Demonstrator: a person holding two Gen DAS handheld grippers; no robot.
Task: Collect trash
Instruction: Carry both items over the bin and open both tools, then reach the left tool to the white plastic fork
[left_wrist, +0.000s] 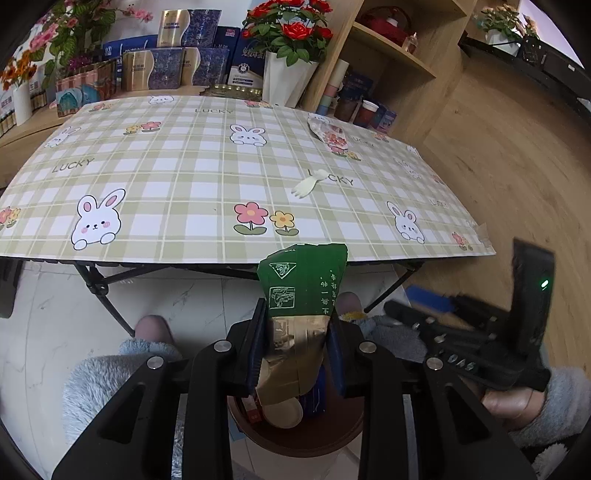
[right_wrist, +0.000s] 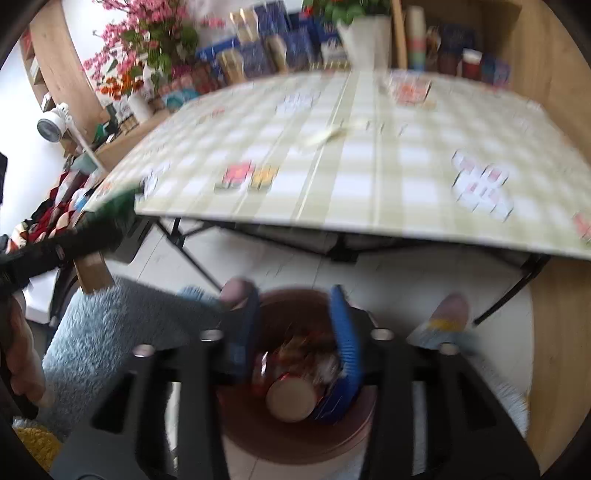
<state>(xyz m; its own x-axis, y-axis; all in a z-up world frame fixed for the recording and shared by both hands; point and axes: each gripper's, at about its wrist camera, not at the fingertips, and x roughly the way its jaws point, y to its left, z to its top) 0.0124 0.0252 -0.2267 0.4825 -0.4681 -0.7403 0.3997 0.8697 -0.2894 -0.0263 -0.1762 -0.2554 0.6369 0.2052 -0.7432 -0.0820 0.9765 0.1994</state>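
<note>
My left gripper (left_wrist: 297, 314) is shut on a green and gold wrapper (left_wrist: 304, 288), held upright just above a brown bin (left_wrist: 303, 439) on the floor in front of the table. The bin holds several pieces of trash, among them a round tan lid (left_wrist: 282, 411). My right gripper (right_wrist: 295, 314) is open and empty, over the same bin (right_wrist: 295, 439); its view is blurred. On the checked tablecloth (left_wrist: 207, 177) lie a white plastic fork (left_wrist: 308, 183) and a crumpled clear wrapper (left_wrist: 328, 133). The left gripper with the wrapper shows at the left of the right wrist view (right_wrist: 114, 210).
The table stands on black folding legs (left_wrist: 99, 288) over a white tiled floor. Boxes, flower vases (left_wrist: 286, 79) and a wooden shelf unit (left_wrist: 388, 62) line the far side. The person's knees in fuzzy grey trousers (left_wrist: 122, 369) flank the bin.
</note>
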